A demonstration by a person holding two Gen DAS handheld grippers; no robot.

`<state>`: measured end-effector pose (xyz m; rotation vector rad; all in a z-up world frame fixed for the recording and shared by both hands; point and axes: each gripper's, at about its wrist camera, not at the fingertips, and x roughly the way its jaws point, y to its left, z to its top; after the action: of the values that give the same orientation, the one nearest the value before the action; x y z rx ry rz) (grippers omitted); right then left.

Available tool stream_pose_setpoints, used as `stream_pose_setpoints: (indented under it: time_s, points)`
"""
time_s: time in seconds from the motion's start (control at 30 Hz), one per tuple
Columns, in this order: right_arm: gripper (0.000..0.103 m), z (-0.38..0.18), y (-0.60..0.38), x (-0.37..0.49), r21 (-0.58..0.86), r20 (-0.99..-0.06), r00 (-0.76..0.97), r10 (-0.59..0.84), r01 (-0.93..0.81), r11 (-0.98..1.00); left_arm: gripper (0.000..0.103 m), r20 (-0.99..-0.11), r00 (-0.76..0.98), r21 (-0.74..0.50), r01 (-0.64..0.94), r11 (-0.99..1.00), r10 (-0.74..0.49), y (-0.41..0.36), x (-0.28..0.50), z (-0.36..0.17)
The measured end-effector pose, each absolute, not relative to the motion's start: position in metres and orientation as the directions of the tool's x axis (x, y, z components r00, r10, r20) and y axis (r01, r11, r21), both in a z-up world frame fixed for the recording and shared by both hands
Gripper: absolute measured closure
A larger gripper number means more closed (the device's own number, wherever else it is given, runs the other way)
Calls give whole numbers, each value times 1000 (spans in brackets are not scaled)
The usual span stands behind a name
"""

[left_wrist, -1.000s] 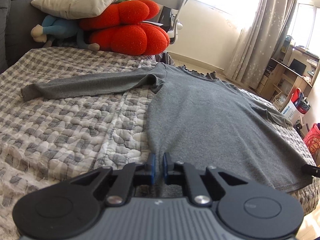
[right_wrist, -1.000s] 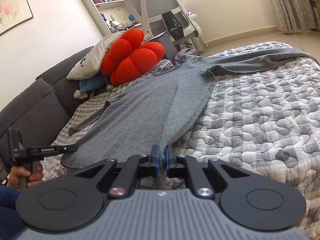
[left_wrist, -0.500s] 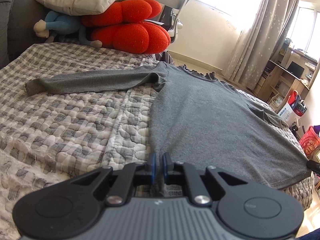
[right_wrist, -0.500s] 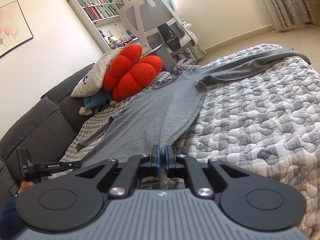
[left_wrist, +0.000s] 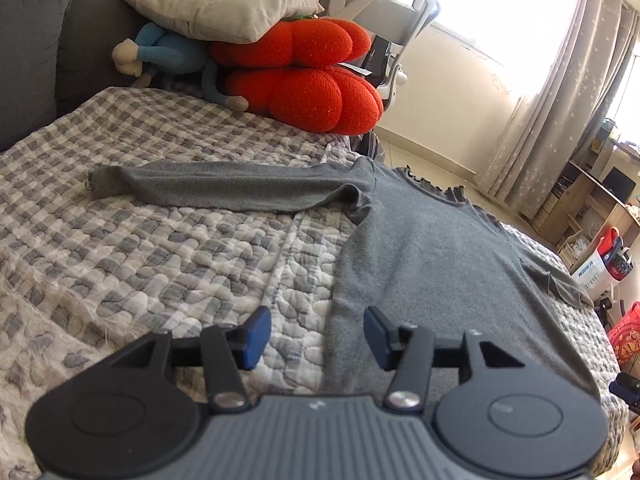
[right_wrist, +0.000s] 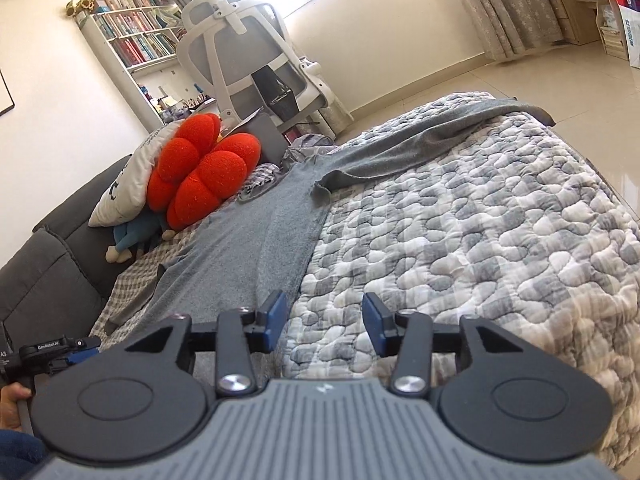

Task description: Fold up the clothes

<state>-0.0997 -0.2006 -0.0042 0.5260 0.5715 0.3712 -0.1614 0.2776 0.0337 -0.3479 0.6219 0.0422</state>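
A grey long-sleeved top [left_wrist: 432, 264] [right_wrist: 256, 236] lies flat on the quilted bed, both sleeves spread sideways. My left gripper [left_wrist: 316, 336] hovers over its hem corner on the left side, jaws opening, the cloth's edge below the gap and no pad pressing on it. Over the opposite hem corner my right gripper [right_wrist: 324, 320] is likewise opening with nothing pinched. The left gripper also shows at the lower left of the right wrist view [right_wrist: 80, 350], held by a hand [right_wrist: 14, 400].
The grey-and-white quilt [left_wrist: 160, 264] [right_wrist: 480, 248] covers the bed. At the head end lie red cushions [left_wrist: 312, 76], a white pillow [left_wrist: 216, 4] and a blue plush toy [left_wrist: 168, 52]. A white office chair [right_wrist: 248, 56] and bookshelf [right_wrist: 132, 32] stand behind. Floor lies beyond the bed's right edge.
Both grippers were shut at the hem and now stand open. Both hands have shifted and rolled a little, so the views have tilted.
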Motion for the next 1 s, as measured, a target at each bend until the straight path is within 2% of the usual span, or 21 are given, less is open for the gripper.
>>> stream_pose_setpoints:
  time_s: [0.23, 0.37, 0.53, 0.63, 0.67, 0.73, 0.87, 0.93, 1.0]
  points:
    - [55, -8, -201, -17, 680, -404, 758, 513, -126, 722, 43, -584, 804, -288, -73, 955, -114, 242, -134, 33]
    - [55, -6, -191, 36, 709, -405, 727, 555, -134, 693, 32, -598, 792, -254, -42, 966, -122, 220, -117, 29]
    - [49, -10, -170, 79, 656, -473, 709, 523, -113, 747, 28, -619, 776, -241, -43, 969, -120, 204, -95, 24]
    - [49, -11, -158, 90, 635, -462, 716, 524, -146, 759, 25, -630, 770, -221, -54, 974, -101, 196, -84, 19]
    - [51, -11, -155, 91, 618, -462, 728, 506, -145, 773, 24, -634, 767, -217, -58, 974, -96, 194, -82, 16]
    - [96, -13, -152, 89, 583, -467, 746, 475, -144, 799, 23, -640, 762, -215, -60, 975, -94, 192, -80, 11]
    - [96, -4, -158, 76, 539, -413, 815, 406, -141, 831, 23, -631, 771, -190, -42, 981, -90, 189, -85, 7]
    - [97, 6, -167, 69, 569, -355, 841, 407, -151, 808, 23, -631, 770, -189, -36, 981, -93, 189, -87, 7]
    - [97, 12, -167, 65, 562, -337, 855, 394, -153, 813, 23, -632, 769, -188, -35, 982, -94, 189, -87, 8]
